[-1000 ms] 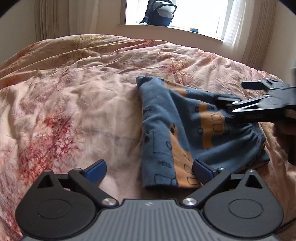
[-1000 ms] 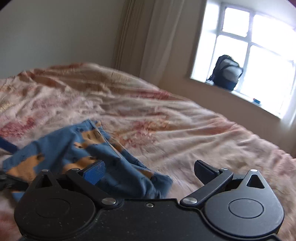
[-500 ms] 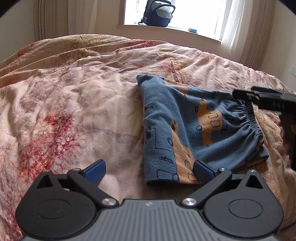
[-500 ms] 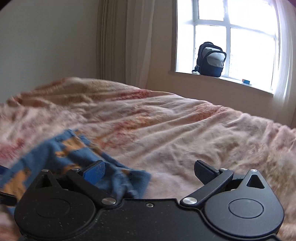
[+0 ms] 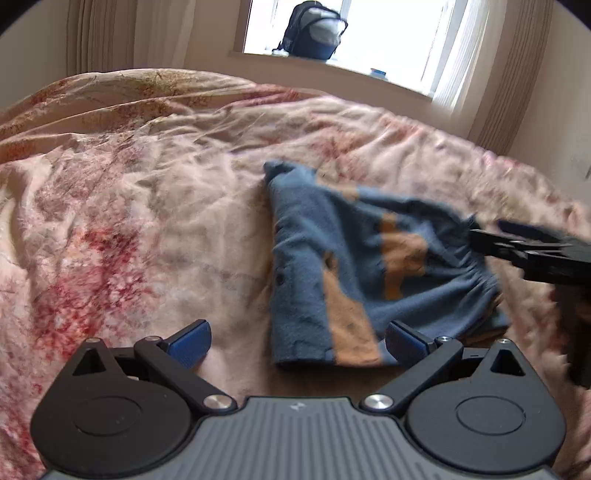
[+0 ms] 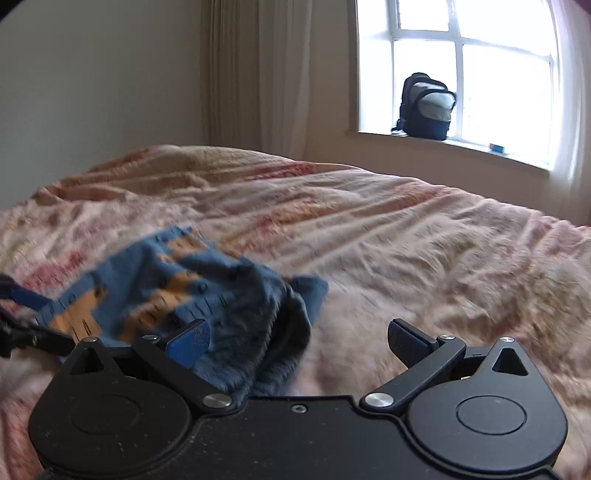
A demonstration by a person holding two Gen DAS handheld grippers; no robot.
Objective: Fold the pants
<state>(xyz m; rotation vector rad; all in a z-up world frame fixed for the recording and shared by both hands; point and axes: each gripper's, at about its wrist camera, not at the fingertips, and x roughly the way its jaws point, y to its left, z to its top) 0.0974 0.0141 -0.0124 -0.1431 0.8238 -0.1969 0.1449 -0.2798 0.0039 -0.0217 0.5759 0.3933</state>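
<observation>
The blue pants with orange print [image 5: 351,258] lie folded into a small bundle on the pink floral bedspread [image 5: 147,221]. My left gripper [image 5: 295,341] is open and empty, just in front of the bundle's near edge. My right gripper [image 6: 297,341] is open and empty, with the elastic waistband end of the pants [image 6: 207,291] right before its left finger. In the left wrist view the right gripper [image 5: 517,247] shows at the right, beside the waistband. The left gripper's tip shows at the far left of the right wrist view [image 6: 22,295].
A dark backpack [image 5: 314,33] stands on the windowsill behind the bed; it also shows in the right wrist view [image 6: 426,107]. Curtains [image 6: 258,74] hang beside the window. The rumpled bedspread stretches wide to the left and far side.
My right gripper came back down to the waistband end after lifting away half a second ago. The left gripper stayed open near the front edge. The pants kept their place.
</observation>
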